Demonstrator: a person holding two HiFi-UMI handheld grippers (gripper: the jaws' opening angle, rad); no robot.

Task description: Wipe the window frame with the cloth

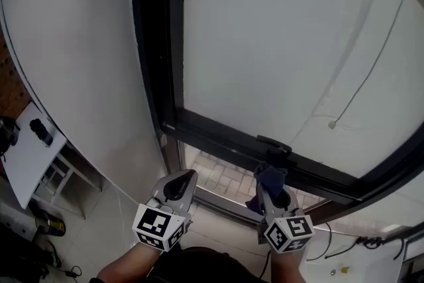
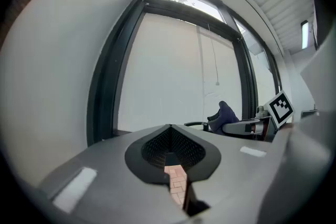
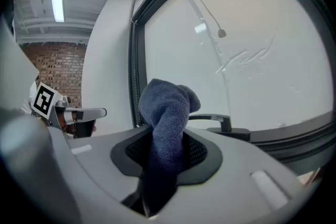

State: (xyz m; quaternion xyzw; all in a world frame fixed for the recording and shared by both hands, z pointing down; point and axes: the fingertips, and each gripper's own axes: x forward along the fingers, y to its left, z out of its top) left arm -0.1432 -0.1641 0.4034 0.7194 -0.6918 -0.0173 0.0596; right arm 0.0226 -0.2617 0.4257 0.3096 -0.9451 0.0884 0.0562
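- Seems to be at the very start: no clear contact yet between the cloth [image 1: 269,177] and the window frame [image 1: 218,136], judging from the head view.
- Grips the cloth in the right gripper [image 1: 270,199], with the jaws closed on its lower part and the upper end standing out past the tips.
- Hovers close to the lower rail, just beside the handle [image 1: 273,144]; impossible to say whether touching or a little apart.
- Carries nothing in the left gripper [image 1: 187,177], held near the same rail; jaws pressed together, with only a thin slit showing brick paving outside.
- Looks dark blue, soft and finely woven, bunched into a thick twisted roll.
- Leaves, most likely, the whole frame to wipe: lower rail and left upright.
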